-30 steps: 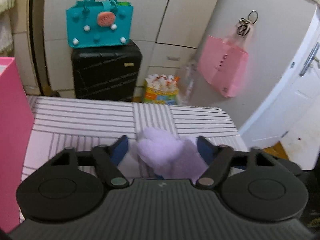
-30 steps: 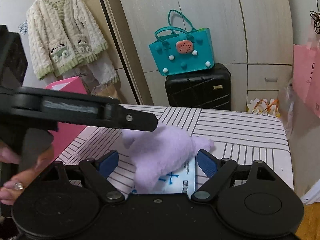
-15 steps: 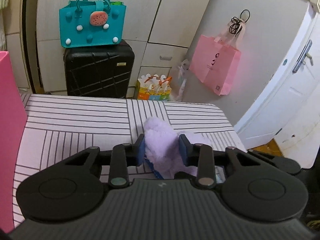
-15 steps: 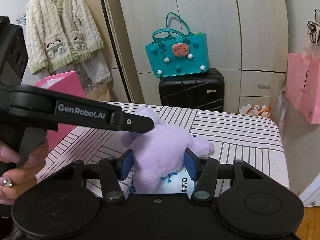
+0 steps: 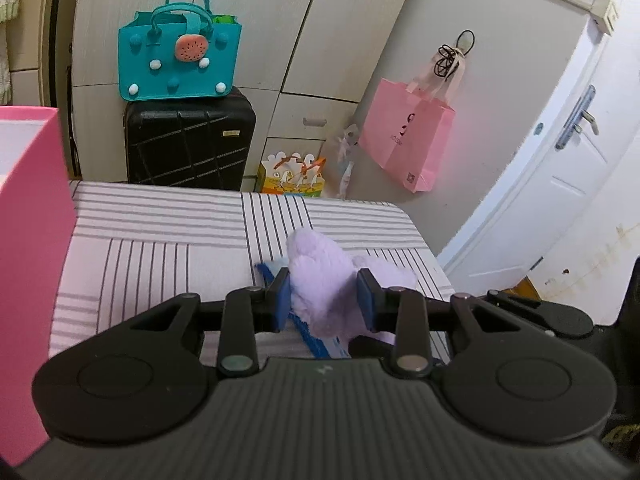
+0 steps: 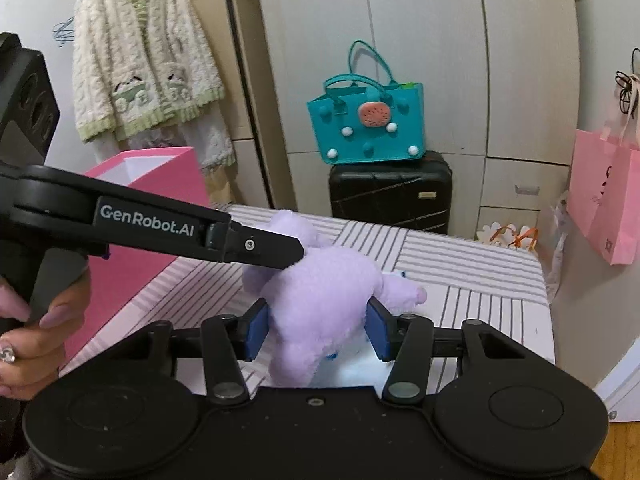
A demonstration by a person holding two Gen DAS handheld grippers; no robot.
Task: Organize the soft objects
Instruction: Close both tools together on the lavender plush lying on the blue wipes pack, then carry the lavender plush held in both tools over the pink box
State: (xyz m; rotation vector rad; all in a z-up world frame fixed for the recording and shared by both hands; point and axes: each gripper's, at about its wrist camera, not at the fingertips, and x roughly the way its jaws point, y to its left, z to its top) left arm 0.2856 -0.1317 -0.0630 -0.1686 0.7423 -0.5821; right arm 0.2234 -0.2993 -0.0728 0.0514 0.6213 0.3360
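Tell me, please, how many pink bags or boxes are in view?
2: an open pink box standing at the striped table's left edge, and a pink paper bag hanging on the wall at right. Others may be hidden.

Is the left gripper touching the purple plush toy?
Touching. In the left wrist view, the left gripper has both blue pads pressed into the purple plush toy, denting its fur.

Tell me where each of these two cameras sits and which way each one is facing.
Left wrist: on the left gripper, looking across the striped table toward the door; its fingers pinch the purple plush toy.
Right wrist: on the right gripper, closing on the toy, facing the wardrobe; a hand shows.
Shared: toy, teal bag, suitcase.
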